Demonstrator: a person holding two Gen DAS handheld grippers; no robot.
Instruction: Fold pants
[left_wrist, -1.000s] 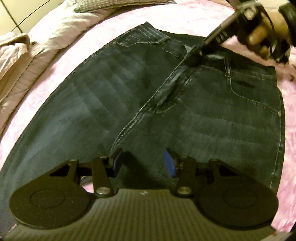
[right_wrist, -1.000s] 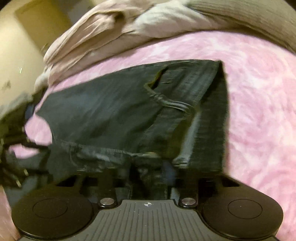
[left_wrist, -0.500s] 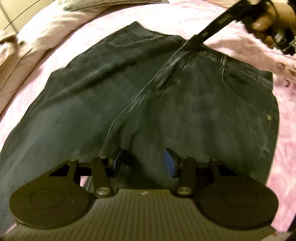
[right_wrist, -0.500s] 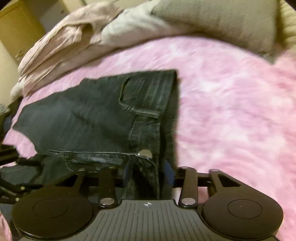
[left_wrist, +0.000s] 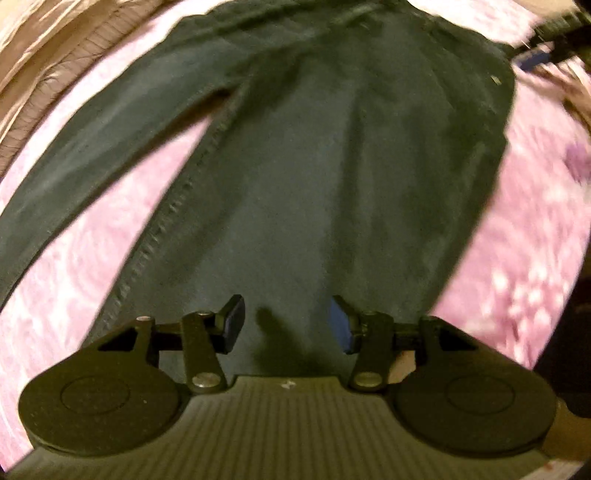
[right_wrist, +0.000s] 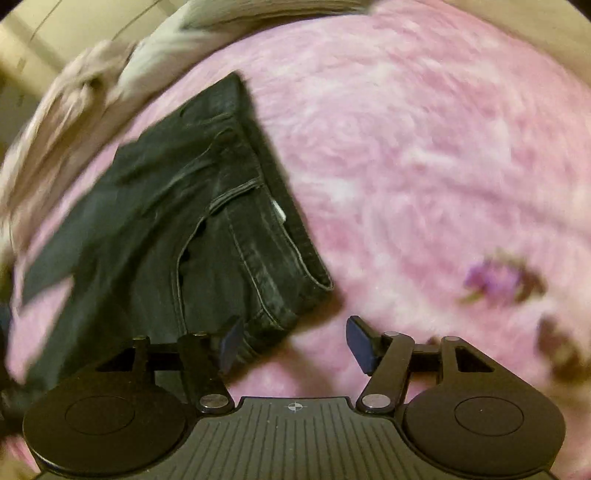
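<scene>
Dark denim pants (left_wrist: 317, 177) lie flat on a pink bedspread (left_wrist: 74, 258), legs spreading toward the near left. My left gripper (left_wrist: 286, 325) hangs open just above one leg, with nothing between its blue pads. In the right wrist view the pants' waistband end (right_wrist: 236, 229) with a pocket lies to the left. My right gripper (right_wrist: 295, 345) is open beside the waistband corner, its left pad over the denim edge, holding nothing. At the left wrist view's top right, the other gripper (left_wrist: 546, 55) shows blurred beside the waistband.
The pink bedspread (right_wrist: 424, 166) stretches wide to the right of the pants. Bunched pale bedding (right_wrist: 85, 99) lies at the far left edge, and striped beige bedding (left_wrist: 55, 66) sits beyond the pants' left leg. A purple printed flower (right_wrist: 495, 280) marks the spread.
My right gripper has opened and let go of the waistband, which now lies on the bed. My left gripper has drawn back down the leg, away from the waist.
</scene>
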